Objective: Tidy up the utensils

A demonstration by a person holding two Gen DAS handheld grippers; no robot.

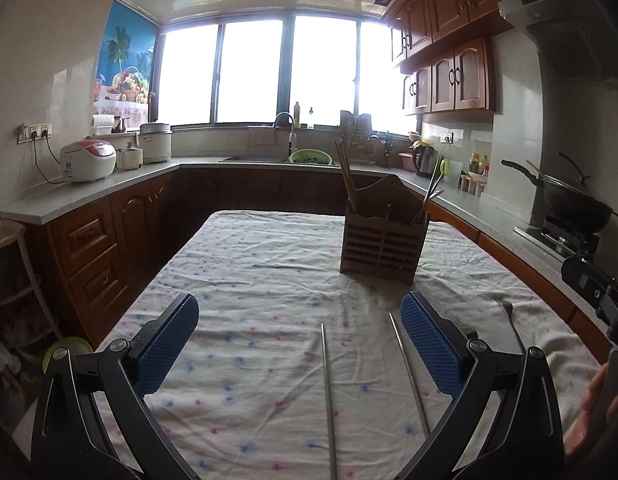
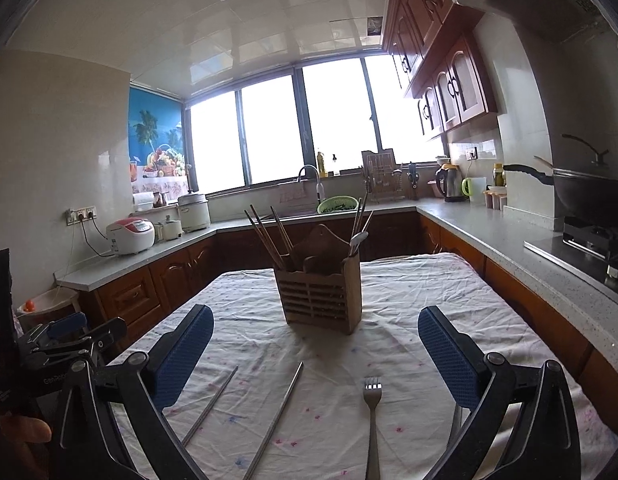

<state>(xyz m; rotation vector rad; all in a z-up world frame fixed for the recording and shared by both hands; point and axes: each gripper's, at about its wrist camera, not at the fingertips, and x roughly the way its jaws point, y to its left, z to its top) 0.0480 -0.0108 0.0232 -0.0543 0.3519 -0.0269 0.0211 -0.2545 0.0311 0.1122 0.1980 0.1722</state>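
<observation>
While both grippers hang over the near end of the table, nothing is actually being held yet. Over in the left wrist view, the left gripper [image 1: 299, 344] has its blue pads spread wide, with two metal chopsticks [image 1: 329, 392] lying loose on the floral tablecloth [image 1: 249, 280] between them, neither one touched. Same story in the right wrist view: the right gripper [image 2: 315, 354] is about as wide as it goes and its jaws are opening a touch more, and a metal fork [image 2: 372, 420] lies flat on the cloth between the pads, tines pointing away, not touching either pad. Further back, roughly mid-table, stands the slatted wooden utensil holder [image 2: 319, 298], upright, with wooden chopsticks [image 2: 269, 236] sticking out of its left compartment and metal utensils [image 2: 359, 228] in its right one. Off to the far right, a black wok [image 1: 577, 204] sits on the stove.
</observation>
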